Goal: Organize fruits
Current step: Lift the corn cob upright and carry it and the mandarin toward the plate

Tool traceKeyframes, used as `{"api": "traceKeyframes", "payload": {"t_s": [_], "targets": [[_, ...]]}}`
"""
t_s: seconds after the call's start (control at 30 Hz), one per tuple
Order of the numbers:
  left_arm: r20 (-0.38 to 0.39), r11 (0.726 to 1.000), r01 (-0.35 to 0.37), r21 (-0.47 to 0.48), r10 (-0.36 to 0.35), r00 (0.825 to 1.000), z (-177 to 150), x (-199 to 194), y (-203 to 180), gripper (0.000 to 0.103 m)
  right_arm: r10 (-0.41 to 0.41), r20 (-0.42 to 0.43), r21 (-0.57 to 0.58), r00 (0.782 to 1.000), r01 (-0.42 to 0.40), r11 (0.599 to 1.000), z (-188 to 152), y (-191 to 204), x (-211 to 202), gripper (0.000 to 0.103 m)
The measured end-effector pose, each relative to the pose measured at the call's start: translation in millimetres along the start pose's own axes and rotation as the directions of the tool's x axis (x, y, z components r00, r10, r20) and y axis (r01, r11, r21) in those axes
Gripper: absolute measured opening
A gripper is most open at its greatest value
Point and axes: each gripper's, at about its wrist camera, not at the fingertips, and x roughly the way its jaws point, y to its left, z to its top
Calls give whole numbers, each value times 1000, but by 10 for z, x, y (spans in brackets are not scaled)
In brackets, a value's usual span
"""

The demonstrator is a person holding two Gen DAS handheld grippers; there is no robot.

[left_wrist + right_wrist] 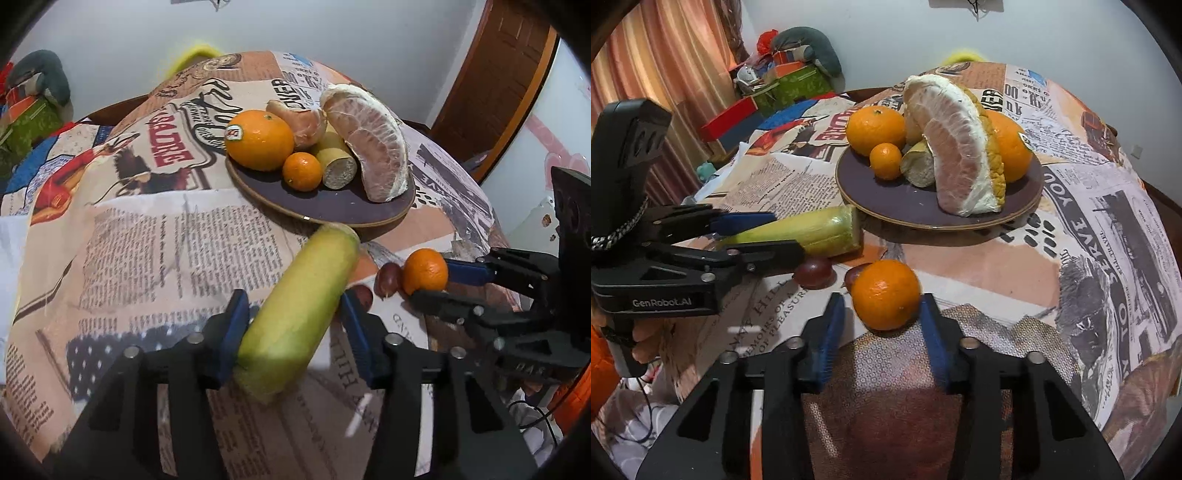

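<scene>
A pale green cut stalk [303, 295] lies on the newspaper-print tablecloth, pointing at the plate. My left gripper [293, 299] is shut on it, with blue pads against both sides; it shows side-on in the right wrist view [786, 232]. My right gripper [881, 299] is shut on a small tangerine [885, 309] that rests on the cloth, also seen from the left wrist [424, 276]. The dark plate [332, 218] beyond holds a large orange [258, 140], a small tangerine [302, 171], a peeled tangerine [306, 123], a pomelo wedge [373, 144] and a cut stalk piece [338, 166].
Two dark red small fruits [814, 273] [855, 275] lie on the cloth between the stalk and the held tangerine. Boxes and clutter [783, 85] crowd the far left beside a curtain. A wooden door [491, 85] stands at the right. The round table drops off on all sides.
</scene>
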Motion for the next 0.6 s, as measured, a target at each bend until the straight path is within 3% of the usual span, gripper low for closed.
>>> {"api": "traceKeyframes", "payload": {"t_s": [0.3, 0.6], "targets": [[-58, 999, -8, -36, 6, 998, -167, -197, -4, 39, -4, 26, 14, 1000, 4, 1000, -97, -47, -195, 33], [-106, 1000, -20, 3, 20, 994, 53, -33, -59, 39, -25, 41, 35, 999, 23, 999, -126, -132, -301, 33]]}}
